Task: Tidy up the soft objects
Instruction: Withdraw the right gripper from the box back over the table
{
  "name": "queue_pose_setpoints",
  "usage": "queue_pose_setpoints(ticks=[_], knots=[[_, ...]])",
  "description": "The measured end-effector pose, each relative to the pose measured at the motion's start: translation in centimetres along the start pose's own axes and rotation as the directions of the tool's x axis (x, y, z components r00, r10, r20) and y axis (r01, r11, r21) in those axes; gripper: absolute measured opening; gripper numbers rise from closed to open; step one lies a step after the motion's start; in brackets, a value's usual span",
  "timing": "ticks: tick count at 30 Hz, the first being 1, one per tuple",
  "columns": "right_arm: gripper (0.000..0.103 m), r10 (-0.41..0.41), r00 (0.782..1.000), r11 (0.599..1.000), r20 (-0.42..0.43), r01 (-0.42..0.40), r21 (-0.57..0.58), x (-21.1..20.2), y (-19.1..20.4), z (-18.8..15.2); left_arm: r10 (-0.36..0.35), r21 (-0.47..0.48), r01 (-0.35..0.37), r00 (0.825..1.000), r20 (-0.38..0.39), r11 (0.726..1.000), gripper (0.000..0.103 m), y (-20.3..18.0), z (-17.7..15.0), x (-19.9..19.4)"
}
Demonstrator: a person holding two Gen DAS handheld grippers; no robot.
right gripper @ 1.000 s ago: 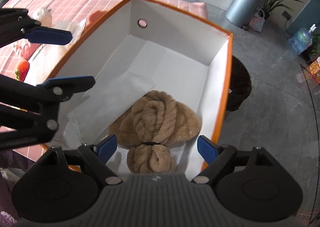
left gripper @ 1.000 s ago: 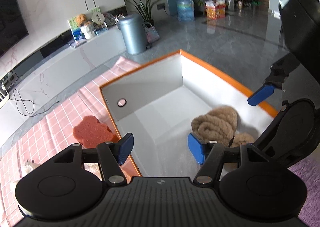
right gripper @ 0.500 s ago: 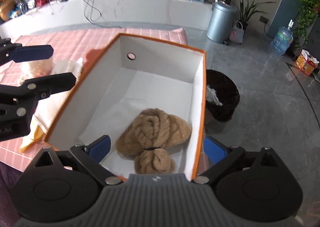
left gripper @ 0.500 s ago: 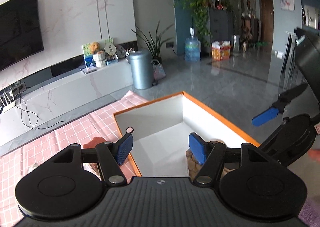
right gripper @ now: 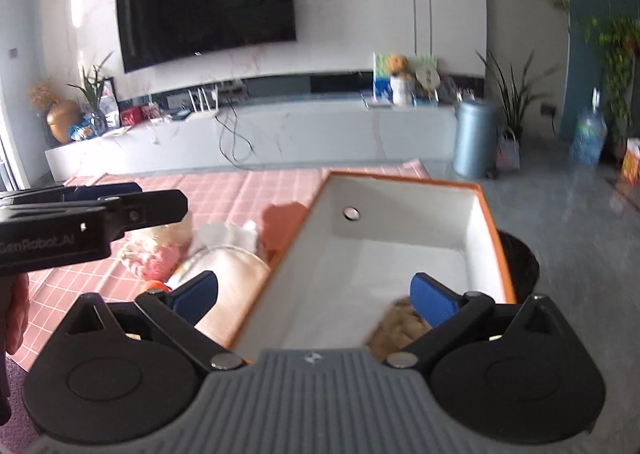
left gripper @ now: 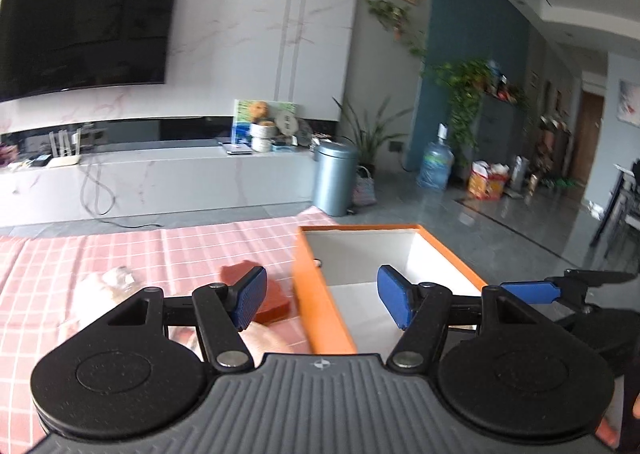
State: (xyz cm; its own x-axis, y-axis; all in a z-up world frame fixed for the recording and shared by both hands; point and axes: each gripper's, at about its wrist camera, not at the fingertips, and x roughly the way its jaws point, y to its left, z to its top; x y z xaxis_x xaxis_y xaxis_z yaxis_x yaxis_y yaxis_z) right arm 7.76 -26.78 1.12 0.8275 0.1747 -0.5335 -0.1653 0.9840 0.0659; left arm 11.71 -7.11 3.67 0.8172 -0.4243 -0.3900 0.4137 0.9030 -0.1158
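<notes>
A brown twisted plush toy (right gripper: pixel 400 328) lies in the near right corner of the white-lined, orange-edged storage box (right gripper: pixel 486 213), the one soft item visibly put away so far. The rest of the job appears to wait on the pink checked cloth covering the worktop (left gripper: pixel 120 250): a rust-red flower-shaped sponge (left gripper: pixel 272 304) just outside the box's left wall, a cream fabric bundle (right gripper: pixel 230 274) touching that wall, a pink-and-white knitted piece (right gripper: pixel 154 256) beside it, and a pale crumpled item (left gripper: pixel 106 284) farther out.

The right hand-held gripper (right gripper: pixel 314 296) hangs above the near end of the box, released and empty; its jaws have just been opening, and they stand wide with the plush toy below the right pad, not between them. The left hand-held gripper (left gripper: pixel 322 298) straddles the box's left wall, also released and gripping nothing, its left pad in front of the sponge and its right pad over the box interior. By this reading, sorting is in its early part, with several items left to collect, the sponge and cream bundle nearest.
</notes>
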Motion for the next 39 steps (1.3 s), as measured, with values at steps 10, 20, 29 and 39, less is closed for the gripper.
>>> queue_pose_setpoints(ticks=[10, 20, 29, 39], knots=[[0.1, 0.059, 0.996, 0.994, 0.073, -0.052, -0.093, 0.2, 6.6, -1.9, 0.118, -0.097, -0.112, 0.992, 0.054, 0.989, 0.075, 4.3, -2.4, -3.6], [0.1, 0.056, 0.998, 0.973, 0.03, -0.048, -0.227, 2.1, 11.7, -4.6, 0.219, -0.131, -0.221, 0.975, -0.031, 0.966, 0.069, 7.5, -5.9, -5.8], [0.091, 0.055, 0.998, 0.948, 0.004, -0.051, -0.313, 4.6, 14.1, -6.5, 0.215, -0.179, -0.245, 0.962, -0.171, 0.953, 0.066, 10.6, -9.6, -5.7], [0.055, 0.072, 0.996, 0.921, -0.058, -0.088, -0.379, 7.8, 15.7, -6.7, 0.205, -0.184, -0.25, 0.951, -0.232, 0.951, 0.059, 12.2, -11.4, -4.9]])
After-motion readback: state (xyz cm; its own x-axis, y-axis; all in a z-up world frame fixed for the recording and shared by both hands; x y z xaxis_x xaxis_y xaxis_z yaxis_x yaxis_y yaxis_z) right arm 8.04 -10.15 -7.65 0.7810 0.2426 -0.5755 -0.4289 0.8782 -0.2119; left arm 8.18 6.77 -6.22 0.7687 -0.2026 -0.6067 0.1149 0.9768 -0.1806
